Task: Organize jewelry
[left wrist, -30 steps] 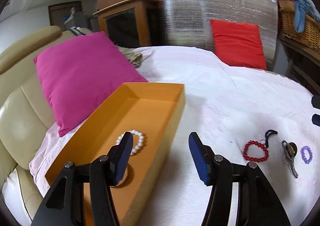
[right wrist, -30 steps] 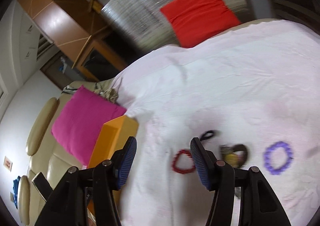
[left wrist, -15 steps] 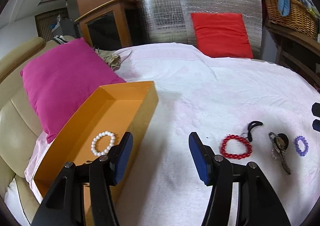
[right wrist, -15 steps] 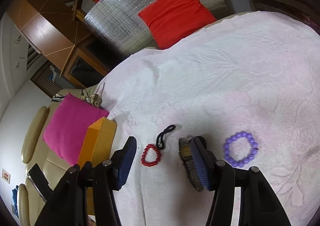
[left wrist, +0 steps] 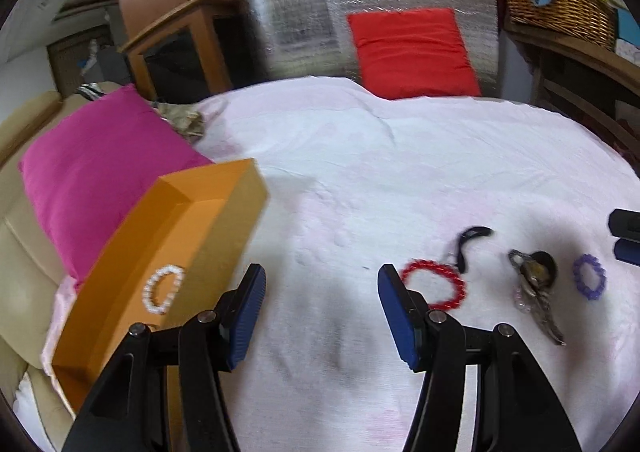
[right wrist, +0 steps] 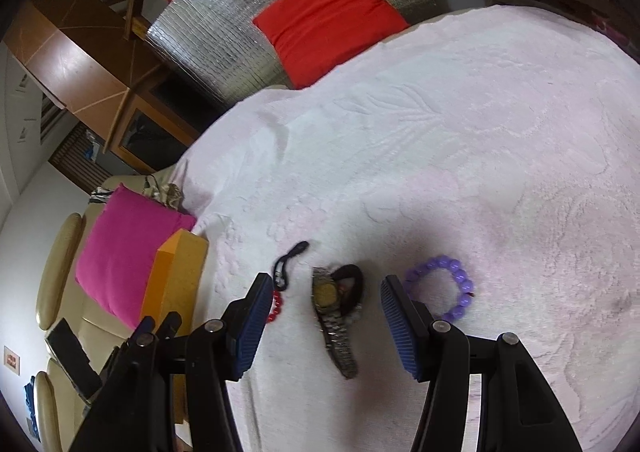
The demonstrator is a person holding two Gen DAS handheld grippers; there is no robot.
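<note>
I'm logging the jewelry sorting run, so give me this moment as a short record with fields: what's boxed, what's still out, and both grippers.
in box: white bead bracelet in the orange box
on cloth: red bead bracelet, black cord, wristwatch, purple bead bracelet
surface: white cloth
left gripper: open, empty, red bracelet by its right-hand finger
right gripper: open, empty, watch lies between its fingers, untouched

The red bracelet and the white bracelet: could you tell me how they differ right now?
The red bracelet lies out on the pale bedspread; the white bracelet lies inside the orange box. The red one has a black loop at it; the white one has none. Both are beaded rings lying flat.
</note>
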